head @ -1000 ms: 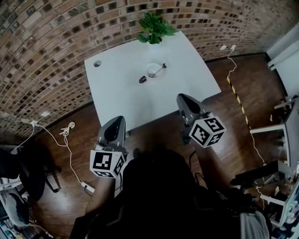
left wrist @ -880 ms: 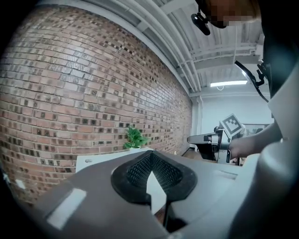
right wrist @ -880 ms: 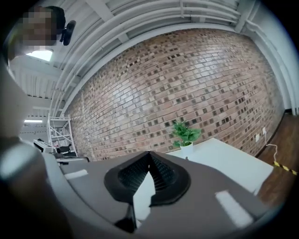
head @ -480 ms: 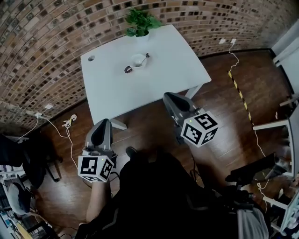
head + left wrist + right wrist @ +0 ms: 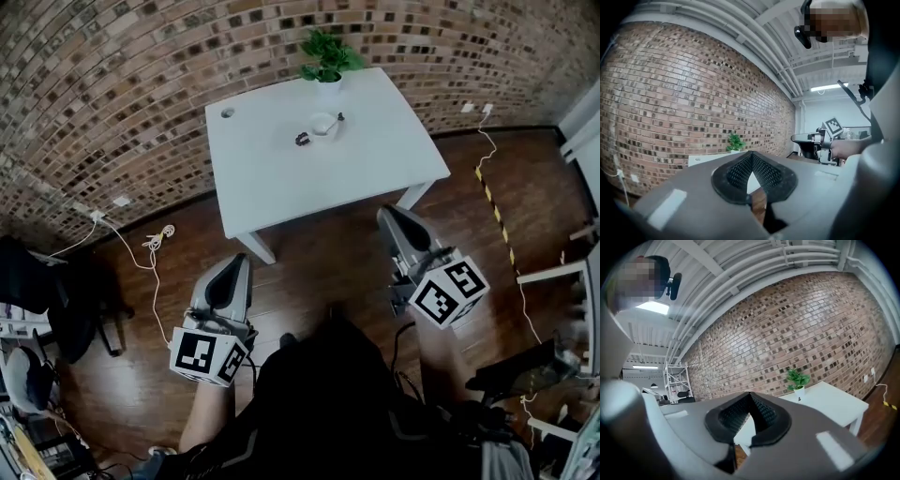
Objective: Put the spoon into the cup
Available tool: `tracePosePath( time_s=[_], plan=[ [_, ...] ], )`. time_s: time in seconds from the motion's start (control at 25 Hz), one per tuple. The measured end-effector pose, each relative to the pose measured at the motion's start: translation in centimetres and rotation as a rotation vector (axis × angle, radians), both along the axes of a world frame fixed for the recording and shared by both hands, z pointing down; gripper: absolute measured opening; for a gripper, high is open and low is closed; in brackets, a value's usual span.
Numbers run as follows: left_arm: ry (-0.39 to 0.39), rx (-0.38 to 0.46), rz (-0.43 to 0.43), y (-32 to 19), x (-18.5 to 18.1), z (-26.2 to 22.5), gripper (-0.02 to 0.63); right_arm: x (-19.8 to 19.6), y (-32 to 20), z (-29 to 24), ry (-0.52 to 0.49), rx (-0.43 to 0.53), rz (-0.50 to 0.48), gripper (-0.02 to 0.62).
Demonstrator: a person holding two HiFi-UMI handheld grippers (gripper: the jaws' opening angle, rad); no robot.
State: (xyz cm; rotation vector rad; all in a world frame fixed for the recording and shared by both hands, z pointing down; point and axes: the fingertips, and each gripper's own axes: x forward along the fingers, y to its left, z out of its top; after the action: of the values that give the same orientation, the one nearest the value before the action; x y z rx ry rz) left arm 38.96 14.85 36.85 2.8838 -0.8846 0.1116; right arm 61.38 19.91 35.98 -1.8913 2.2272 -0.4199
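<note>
Left hand-held gripper point(image 5: 232, 272) and right hand-held gripper point(image 5: 396, 223) pressed together, empty, well short of the cup point(image 5: 322, 125). Spoon point(image 5: 336, 119) at cup looks light, stiff, slick; I'd pinch its handle.

The person wears a black top point(image 5: 328, 403). The left gripper point(image 5: 236, 264) and the right gripper point(image 5: 389, 216) have smooth grey shells and black ribbed pads on their jaws. Each carries a white cube point(image 5: 208, 354) with black square markers.
</note>
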Motion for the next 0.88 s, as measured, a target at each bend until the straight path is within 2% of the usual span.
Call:
tracePosePath(
  time_s=[0.2, 0.28, 0.52, 0.6, 0.72, 0.88],
  plan=[
    [0.088, -0.031, -0.036, 0.4, -5.7, -0.3, -0.006, -4.4, 2.5, -1.1, 0.037, -0.023, 0.039, 0.006],
    [0.092, -0.034, -0.008, 0.9, -6.5, -0.3, -0.006, -5.9, 3.4, -1.5, 0.046, -0.021, 0.037, 0.006],
    [0.061, 0.037, 0.157, 4.7, -5.1, -1.8, -0.006, -7.0, 5.8, -2.6, 0.082, 0.013, 0.011, 0.006],
    [0.048, 0.014, 0.139, 5.1, -4.6, -1.5, -0.006, -6.6, 6.4, -2.8, 0.093, 0.016, -0.003, 0.006],
    [0.072, -0.017, 0.102, 5.6, -3.7, -1.8, -0.006, -5.5, 7.5, -3.4, 0.111, 0.035, -0.014, 0.006],
    [0.057, 0.004, 0.108, 6.0, -2.4, -2.7, -0.006, -4.1, 8.4, -3.8, 0.097, 0.051, 0.001, 0.006]
  ],
)
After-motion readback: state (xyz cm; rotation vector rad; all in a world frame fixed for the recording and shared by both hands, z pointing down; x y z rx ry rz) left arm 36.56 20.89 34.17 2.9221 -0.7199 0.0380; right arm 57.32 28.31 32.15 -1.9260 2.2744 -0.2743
